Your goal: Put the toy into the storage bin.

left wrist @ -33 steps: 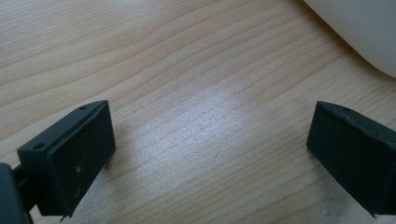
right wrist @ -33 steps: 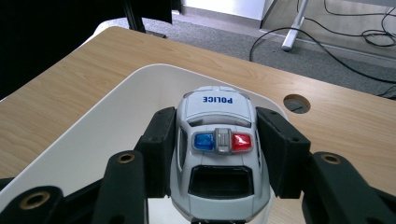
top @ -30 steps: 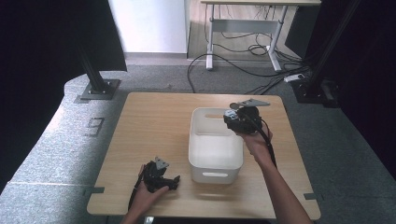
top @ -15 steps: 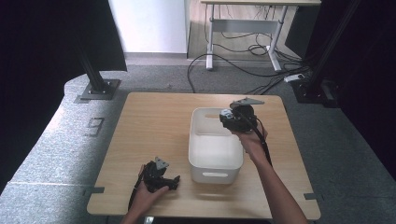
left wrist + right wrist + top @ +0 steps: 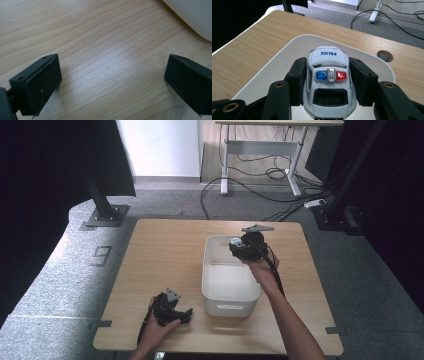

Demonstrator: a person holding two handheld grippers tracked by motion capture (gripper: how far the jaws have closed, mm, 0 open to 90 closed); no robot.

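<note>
A white toy police car (image 5: pixel 328 80) with a blue and red light bar and POLICE on its hood sits between my right gripper's (image 5: pixel 328 82) black jaws, which are shut on its sides. In the high view that right gripper (image 5: pixel 239 247) hangs over the far end of the white plastic bin (image 5: pixel 227 307); the car (image 5: pixel 234 243) is a small pale spot there. The bin's rim (image 5: pixel 287 47) and pale floor lie under the car. My left gripper (image 5: pixel 185 312) rests low near the table's front edge, left of the bin, its jaws (image 5: pixel 110 80) open over bare wood.
The wooden table (image 5: pixel 160 255) has a round cable hole (image 5: pixel 385 55) beyond the bin. A corner of the bin (image 5: pixel 192 15) lies close to the left gripper. Cables (image 5: pixel 250 185) and desk legs stand on the floor past the table.
The right gripper with the car has shifted slightly left and farther over the bin's far end. The left gripper has stayed put.
</note>
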